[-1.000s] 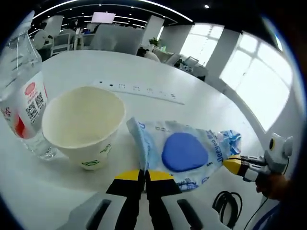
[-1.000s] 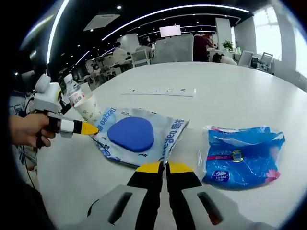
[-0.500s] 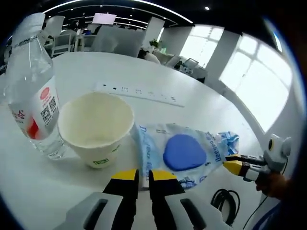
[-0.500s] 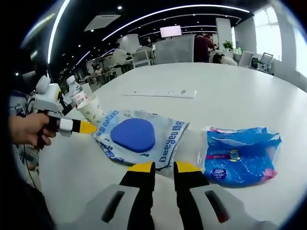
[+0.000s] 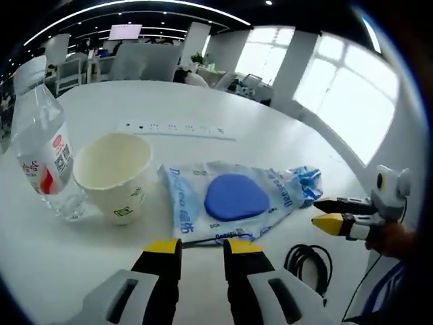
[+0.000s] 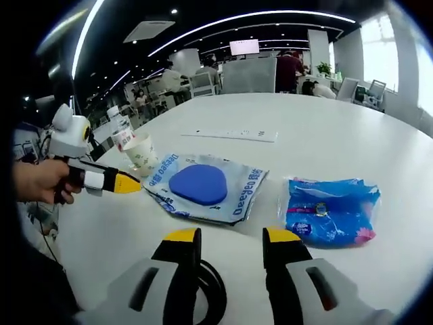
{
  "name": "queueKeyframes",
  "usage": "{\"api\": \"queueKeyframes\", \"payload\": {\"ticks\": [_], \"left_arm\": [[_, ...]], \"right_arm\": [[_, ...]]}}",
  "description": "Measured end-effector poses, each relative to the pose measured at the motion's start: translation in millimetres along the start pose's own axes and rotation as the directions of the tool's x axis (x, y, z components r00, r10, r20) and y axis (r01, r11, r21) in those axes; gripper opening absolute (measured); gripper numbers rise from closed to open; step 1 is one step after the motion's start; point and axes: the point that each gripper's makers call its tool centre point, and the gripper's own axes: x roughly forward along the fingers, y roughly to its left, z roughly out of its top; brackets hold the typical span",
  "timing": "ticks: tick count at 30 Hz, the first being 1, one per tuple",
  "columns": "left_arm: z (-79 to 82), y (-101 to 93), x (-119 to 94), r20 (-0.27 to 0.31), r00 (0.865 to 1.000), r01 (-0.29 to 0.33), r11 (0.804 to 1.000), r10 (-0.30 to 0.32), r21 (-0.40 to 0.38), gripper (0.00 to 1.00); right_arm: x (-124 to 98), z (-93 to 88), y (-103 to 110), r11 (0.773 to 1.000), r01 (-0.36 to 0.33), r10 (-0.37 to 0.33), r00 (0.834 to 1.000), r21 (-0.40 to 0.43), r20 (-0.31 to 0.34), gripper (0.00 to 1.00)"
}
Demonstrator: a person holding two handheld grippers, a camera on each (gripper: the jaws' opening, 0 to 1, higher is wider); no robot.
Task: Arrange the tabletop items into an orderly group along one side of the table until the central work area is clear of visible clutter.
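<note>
The wipes pouch (image 5: 233, 200) lies flat at frame center, just above the parted, empty left gripper (image 5: 202, 248), paper cup (image 5: 113, 173) and bottle (image 5: 40, 156) at left, bare table (image 5: 203, 108) beyond; right gripper (image 6: 232, 236) likewise spread, empty, below the pouch.

A broad white table (image 5: 203, 101) carries everything. In the left gripper view a clear water bottle (image 5: 39, 159) with a red and white label stands at the far left, a cream paper cup (image 5: 111, 172) upright just beside it. Right of the cup, near the frame's middle, lies a flat wipes packet (image 5: 233, 200) with a blue oval on its face. A black coiled cable (image 5: 308, 261) rests at the lower right, close to the table's edge. A white power strip (image 5: 172, 128) lies flat above the cup. In the right gripper view a crinkled blue tissue pack (image 6: 328, 210) lies right of centre, near the packet but apart from it.
</note>
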Motion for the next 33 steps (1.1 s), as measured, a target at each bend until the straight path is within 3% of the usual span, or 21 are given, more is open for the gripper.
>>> {"api": "queueKeyframes", "payload": {"ticks": [11, 17, 26, 33], "left_arm": [[-24.9, -38.5, -5, -0.064, 0.994, 0.092, 0.992, -0.087, 0.09, 0.33], [-39.9, -64.1, -5, -0.108, 0.985, 0.148, 0.975, -0.131, 0.165, 0.38], [-51.3, -92.9, -4, -0.127, 0.971, 0.222, 0.958, -0.201, 0.181, 0.41], [-56.7, -115.8, -1, -0.139, 0.961, 0.265, 0.946, -0.241, 0.19, 0.42]], "right_arm": [[-26, -23.3, 6, 1.0, 0.023, -0.023, 0.999, 0.005, -0.044, 0.35], [-39, -41.8, 11, 0.999, 0.03, -0.032, 0.994, -0.027, -0.1, 0.33], [-50, -63.8, 24, 0.999, 0.032, -0.036, 0.989, -0.034, -0.145, 0.33], [-51, -73.7, 28, 0.998, 0.048, -0.052, 0.985, -0.027, -0.162, 0.27]]}}
